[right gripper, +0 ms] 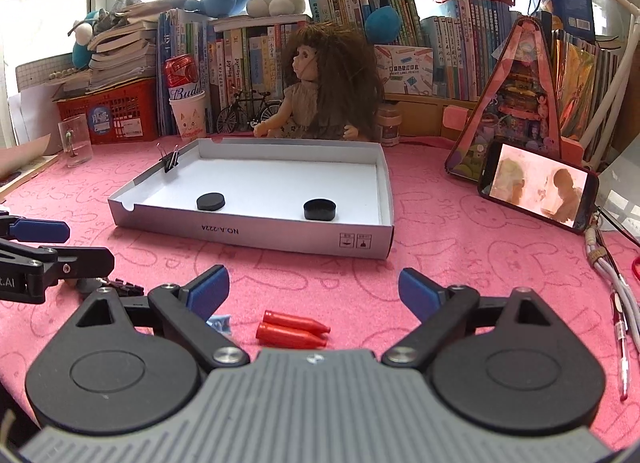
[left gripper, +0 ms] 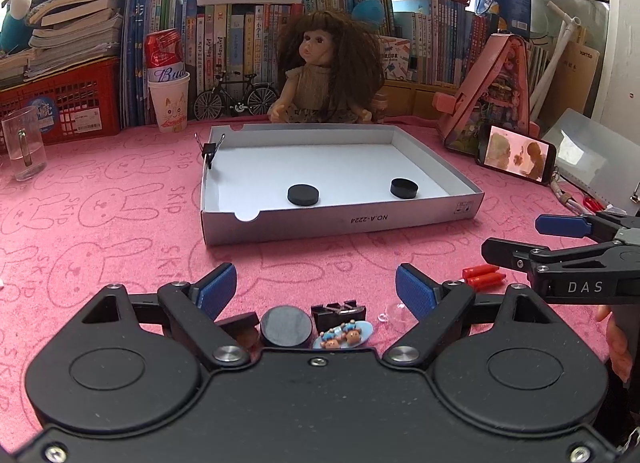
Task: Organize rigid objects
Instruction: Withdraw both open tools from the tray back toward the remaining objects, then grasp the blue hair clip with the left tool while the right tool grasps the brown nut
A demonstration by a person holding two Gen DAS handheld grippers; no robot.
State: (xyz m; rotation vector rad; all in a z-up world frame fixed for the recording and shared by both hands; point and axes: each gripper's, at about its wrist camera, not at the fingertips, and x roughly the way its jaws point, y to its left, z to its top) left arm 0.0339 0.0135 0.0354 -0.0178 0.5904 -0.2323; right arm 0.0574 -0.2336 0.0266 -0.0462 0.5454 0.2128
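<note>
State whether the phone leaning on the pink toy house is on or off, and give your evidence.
On. The phone shows a lit picture with blurred figures across its screen; a dark, blank screen would mean off.

Bare pink cloth (right gripper: 460, 255) before tray (right gripper: 248, 229), doll (right gripper: 332, 91) behind

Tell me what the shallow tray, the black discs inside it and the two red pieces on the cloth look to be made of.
Tray: looks like thin cardboard, matte white inside, grey printed outside, with folded walls and cut notches.
Black discs: matte, dull black with no glare; possibly rubber, plastic or magnet, unclear.
Red pieces: likely smooth plastic, with glossy highlights along their bullet-like shapes.
</note>
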